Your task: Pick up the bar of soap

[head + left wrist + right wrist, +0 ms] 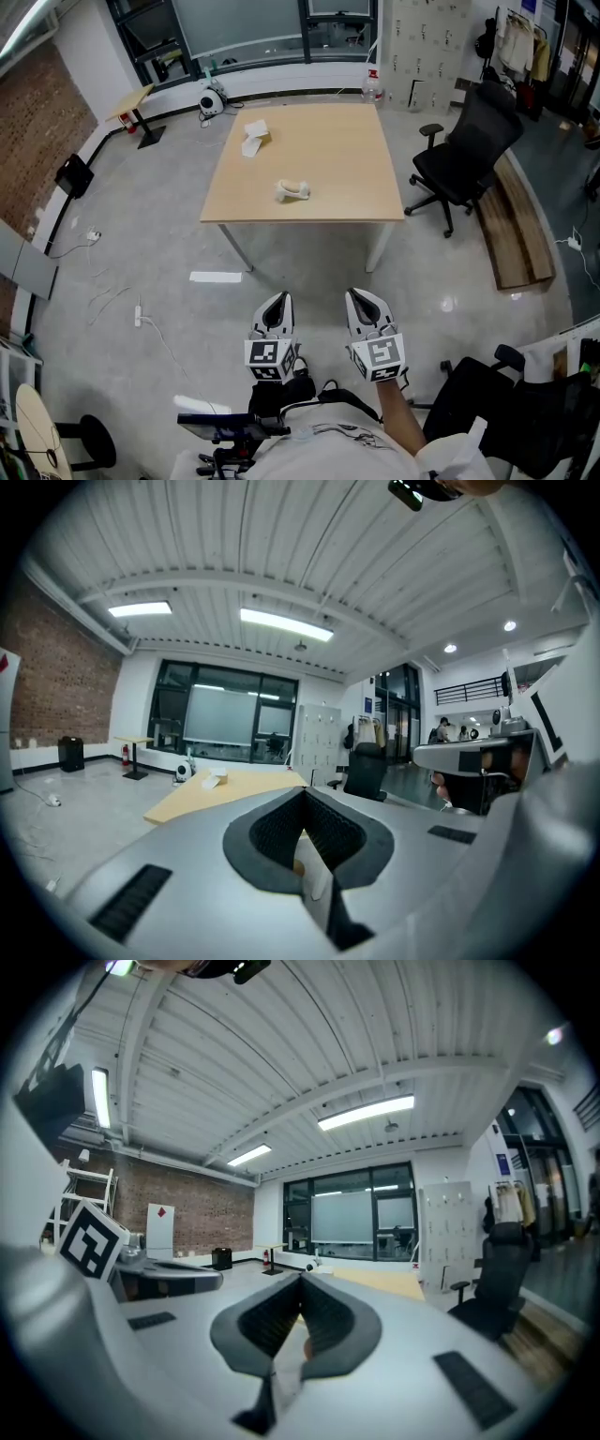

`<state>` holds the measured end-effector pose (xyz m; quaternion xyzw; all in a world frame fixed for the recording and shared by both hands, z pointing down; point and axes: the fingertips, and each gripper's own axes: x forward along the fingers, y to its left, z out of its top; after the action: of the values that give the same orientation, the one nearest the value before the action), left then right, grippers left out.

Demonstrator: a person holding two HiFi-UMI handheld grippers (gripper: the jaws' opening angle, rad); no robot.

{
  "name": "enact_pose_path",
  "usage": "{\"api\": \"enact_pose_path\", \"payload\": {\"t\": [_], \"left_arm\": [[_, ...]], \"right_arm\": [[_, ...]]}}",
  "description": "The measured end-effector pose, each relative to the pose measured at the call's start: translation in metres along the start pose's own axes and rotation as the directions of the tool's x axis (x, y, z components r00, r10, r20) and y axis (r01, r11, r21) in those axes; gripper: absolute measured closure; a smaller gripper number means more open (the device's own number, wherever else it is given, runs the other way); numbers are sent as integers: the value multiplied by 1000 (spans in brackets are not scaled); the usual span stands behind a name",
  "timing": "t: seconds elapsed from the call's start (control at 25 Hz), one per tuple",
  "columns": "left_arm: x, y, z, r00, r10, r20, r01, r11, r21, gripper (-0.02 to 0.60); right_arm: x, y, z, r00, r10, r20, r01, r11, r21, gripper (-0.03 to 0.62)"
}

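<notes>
A light wooden table (347, 159) stands ahead of me in the head view. On it lie a small pale lump (292, 190) near the front edge and a white boxy item (255, 136) further back; which one is the bar of soap I cannot tell. Both grippers hang close to my body, over the floor and well short of the table. My left gripper (277, 300) is shut with nothing in it, and my right gripper (362, 296) is shut and empty too. The left gripper view (305, 794) shows the table (234, 785) far off; the right gripper's (301, 1281) pads meet.
A black office chair (469, 150) stands right of the table, with a wooden bench (516, 225) beyond it. A white flat piece (216, 277), a power strip (138, 316) and cables lie on the grey floor. Another dark chair (506, 403) is at my right.
</notes>
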<state>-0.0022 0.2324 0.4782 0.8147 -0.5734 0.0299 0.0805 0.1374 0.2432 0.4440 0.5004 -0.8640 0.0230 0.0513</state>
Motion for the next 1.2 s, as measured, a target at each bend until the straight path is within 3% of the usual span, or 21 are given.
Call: {"api": "enact_pose_path", "payload": {"t": [0.36, 0.56, 0.84, 1.2], "left_arm": [[38, 28, 5, 1000, -2, 3, 2, 1000, -15, 577], [79, 53, 18, 1000, -21, 12, 21, 1000, -7, 577], [132, 86, 34, 998, -55, -1, 55, 998, 12, 577], [177, 123, 28, 994, -95, -53, 97, 995, 28, 577]], "right_arm": [[47, -4, -4, 999, 13, -40, -14, 1000, -7, 590], [92, -8, 4, 998, 3, -61, -12, 991, -136, 590], [158, -15, 14, 998, 27, -59, -31, 997, -72, 589], [217, -22, 10, 996, 30, -82, -33, 999, -38, 589]]}}
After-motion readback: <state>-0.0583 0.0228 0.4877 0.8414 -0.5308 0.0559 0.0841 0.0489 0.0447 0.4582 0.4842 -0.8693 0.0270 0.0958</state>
